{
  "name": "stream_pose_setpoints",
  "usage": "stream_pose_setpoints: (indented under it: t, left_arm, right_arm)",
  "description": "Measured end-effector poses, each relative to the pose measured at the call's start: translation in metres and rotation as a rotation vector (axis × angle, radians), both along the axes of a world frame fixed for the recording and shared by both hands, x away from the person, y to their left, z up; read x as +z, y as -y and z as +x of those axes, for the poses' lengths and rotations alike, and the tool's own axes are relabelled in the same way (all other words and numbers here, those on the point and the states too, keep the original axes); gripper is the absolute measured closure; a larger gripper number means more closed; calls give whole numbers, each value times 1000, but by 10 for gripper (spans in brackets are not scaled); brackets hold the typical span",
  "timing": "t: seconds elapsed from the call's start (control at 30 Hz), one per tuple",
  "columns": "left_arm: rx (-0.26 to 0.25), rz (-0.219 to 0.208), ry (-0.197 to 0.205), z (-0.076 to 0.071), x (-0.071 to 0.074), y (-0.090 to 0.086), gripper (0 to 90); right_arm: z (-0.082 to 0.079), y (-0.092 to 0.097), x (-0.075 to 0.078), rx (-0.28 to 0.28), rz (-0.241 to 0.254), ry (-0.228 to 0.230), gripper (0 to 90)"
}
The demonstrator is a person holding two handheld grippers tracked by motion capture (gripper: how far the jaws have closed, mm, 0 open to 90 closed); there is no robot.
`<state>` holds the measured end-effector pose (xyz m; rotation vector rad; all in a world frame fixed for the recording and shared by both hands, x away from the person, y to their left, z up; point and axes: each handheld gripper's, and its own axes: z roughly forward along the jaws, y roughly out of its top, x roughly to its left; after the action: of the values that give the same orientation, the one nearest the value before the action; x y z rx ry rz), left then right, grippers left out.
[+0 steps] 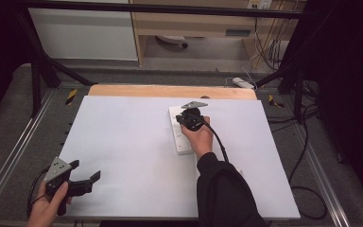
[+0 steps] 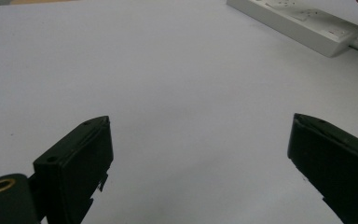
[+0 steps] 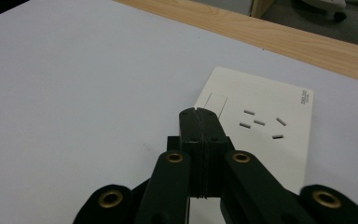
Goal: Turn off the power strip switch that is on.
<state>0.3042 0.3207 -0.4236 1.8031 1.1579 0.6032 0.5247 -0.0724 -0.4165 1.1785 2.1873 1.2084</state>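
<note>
A white power strip (image 1: 180,135) lies on the white table right of centre; the same power strip (image 3: 261,121) shows its sockets and a rocker switch (image 3: 216,103) in the right gripper view. My right gripper (image 1: 187,119) hovers over the strip, and the right gripper (image 3: 198,113) has its jaws pressed together with nothing between them, their tips just in front of the switch. My left gripper (image 1: 86,171) rests at the table's near left corner, open and holding nothing. From the left gripper (image 2: 200,140) the power strip (image 2: 303,23) lies far off at upper right.
The white table top (image 1: 123,142) has a wooden strip (image 1: 170,91) along its far edge. A black cable (image 1: 220,142) trails from the right gripper over the forearm. Metal frame rails and floor cables (image 1: 307,156) run beside the table.
</note>
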Motion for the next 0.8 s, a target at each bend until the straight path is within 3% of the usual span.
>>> stream_pose_setpoints:
  t: [0.8]
  left_arm:
    - [-5,-2,1,0,0,0,66]
  right_arm:
    - [9,-11,-10,-8,-37,-19,900]
